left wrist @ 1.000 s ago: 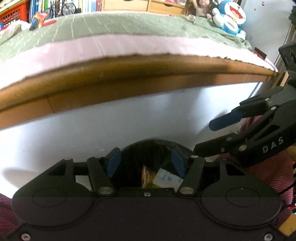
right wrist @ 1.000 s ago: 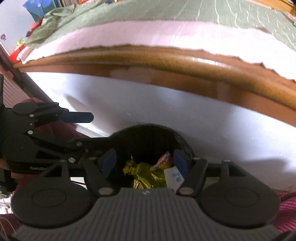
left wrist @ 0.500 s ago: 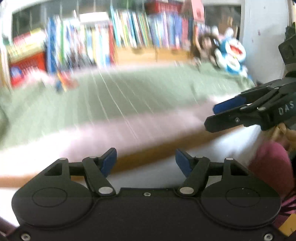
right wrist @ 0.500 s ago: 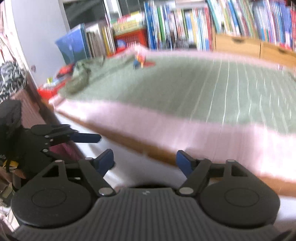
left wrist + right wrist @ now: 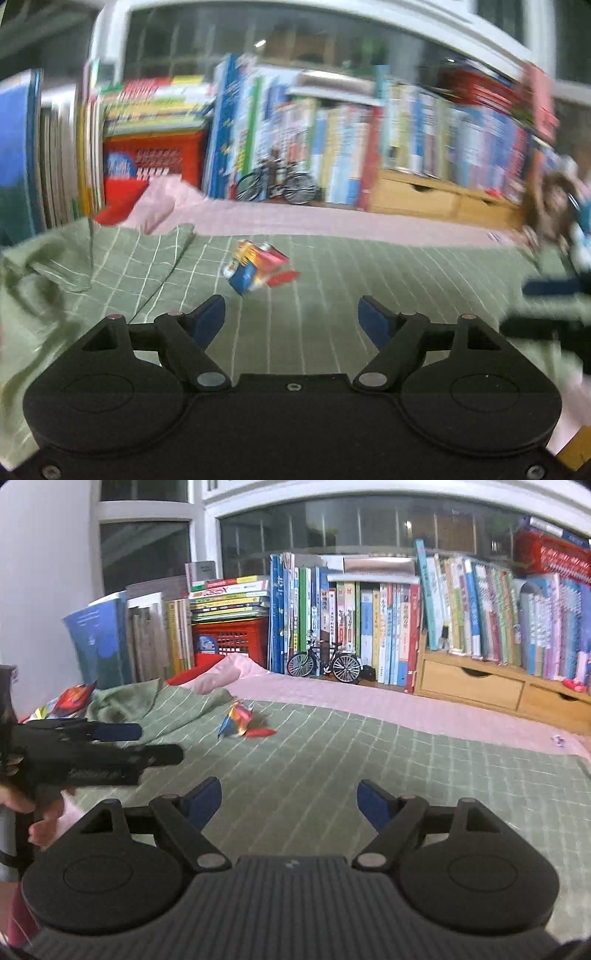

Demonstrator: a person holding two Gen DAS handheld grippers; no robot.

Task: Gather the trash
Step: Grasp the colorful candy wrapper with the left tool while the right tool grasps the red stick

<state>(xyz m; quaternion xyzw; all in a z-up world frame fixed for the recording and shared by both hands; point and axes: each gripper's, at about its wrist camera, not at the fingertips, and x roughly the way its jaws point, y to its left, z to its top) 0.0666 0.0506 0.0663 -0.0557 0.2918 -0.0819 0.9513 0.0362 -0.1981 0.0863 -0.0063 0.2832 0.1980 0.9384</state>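
Grippers, left (image 5: 291,314) and right (image 5: 289,797), just spread wider, nothing between; you've swung up from the bin. Wrappers (image 5: 260,266) lie mid-bed near its far edge: grab next.

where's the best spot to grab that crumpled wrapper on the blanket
Probably the raised crumpled peak of the wrapper, coming down from above with the left gripper. It lies loose on the soft blanket, so its flat red edge offers little to pinch.
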